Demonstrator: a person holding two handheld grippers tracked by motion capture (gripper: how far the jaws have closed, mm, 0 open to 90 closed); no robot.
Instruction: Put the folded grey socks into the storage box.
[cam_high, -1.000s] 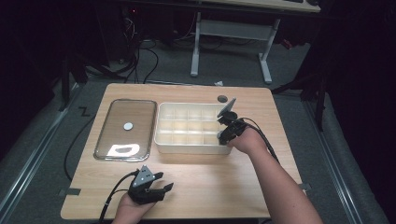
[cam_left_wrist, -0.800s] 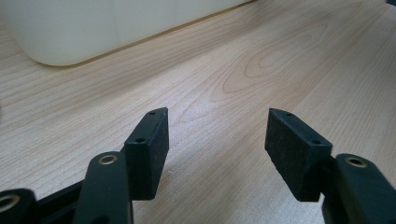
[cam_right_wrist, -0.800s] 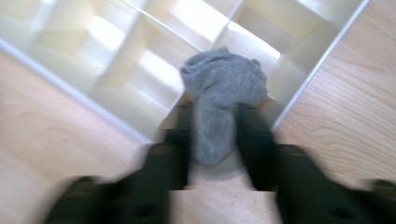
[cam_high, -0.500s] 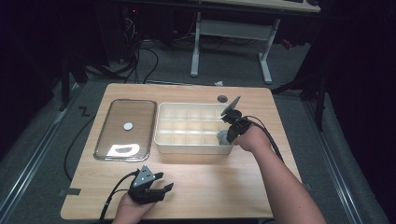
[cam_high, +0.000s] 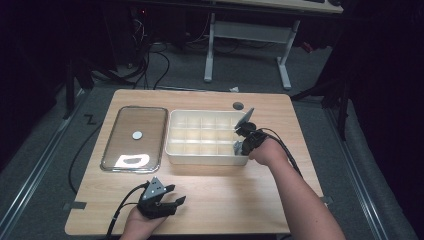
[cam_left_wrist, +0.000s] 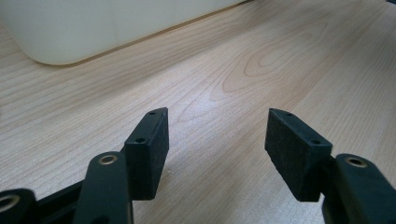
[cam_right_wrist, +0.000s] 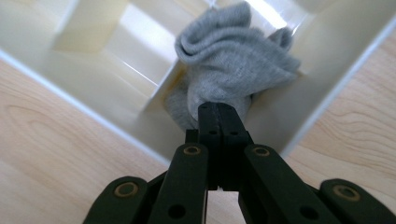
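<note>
A white divided box stands mid-table. In its near right corner compartment lies a crumpled grey sock, a small grey patch in the high view. My right gripper reaches over the box's right end, tilted down into that compartment, its jaws pressed together on a fold of the sock. My left gripper rests low over the table near the front edge. Its jaws stand wide apart with bare wood between them, and the box's white wall lies ahead of it.
A clear rectangular lid with a white round knob lies flat, left of the box. A dark round hole sits in the tabletop behind the box. Bare wood runs along the front. Desk legs and cables stand on the floor beyond.
</note>
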